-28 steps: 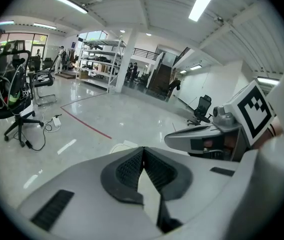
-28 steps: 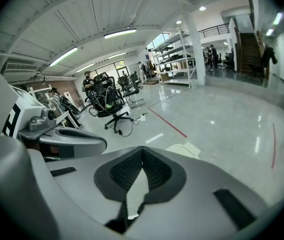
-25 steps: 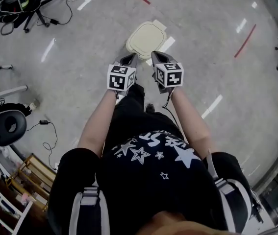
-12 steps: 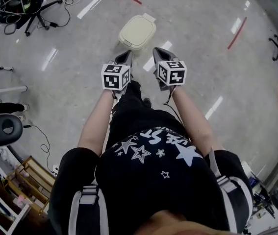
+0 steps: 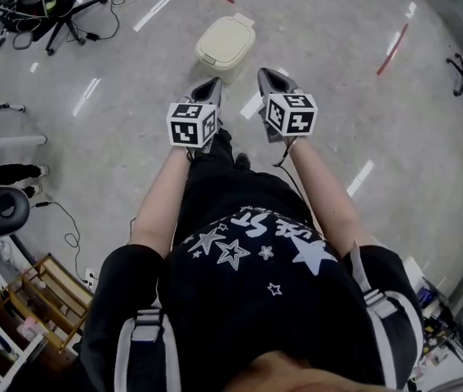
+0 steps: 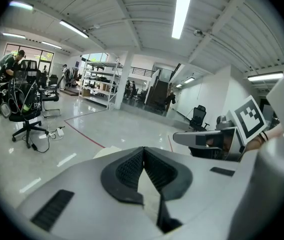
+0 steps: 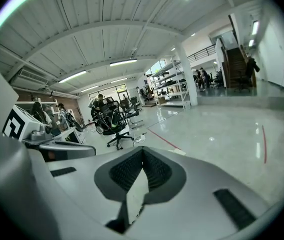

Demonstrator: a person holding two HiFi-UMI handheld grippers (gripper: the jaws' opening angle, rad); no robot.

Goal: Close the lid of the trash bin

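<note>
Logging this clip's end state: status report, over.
Left tool shut, empty; right tool shut, empty. Trash bin on floor ahead, looks closed. Nothing between tools and bin.

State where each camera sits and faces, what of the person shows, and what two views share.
Head view: on head, steeply down; torso, arms, left gripper, right gripper, trash bin.
Left gripper view: on it, level across hall; shut jaws, right gripper.
Right gripper view: likewise; shut jaws, left gripper.
Gripper views share the red floor line.
</note>
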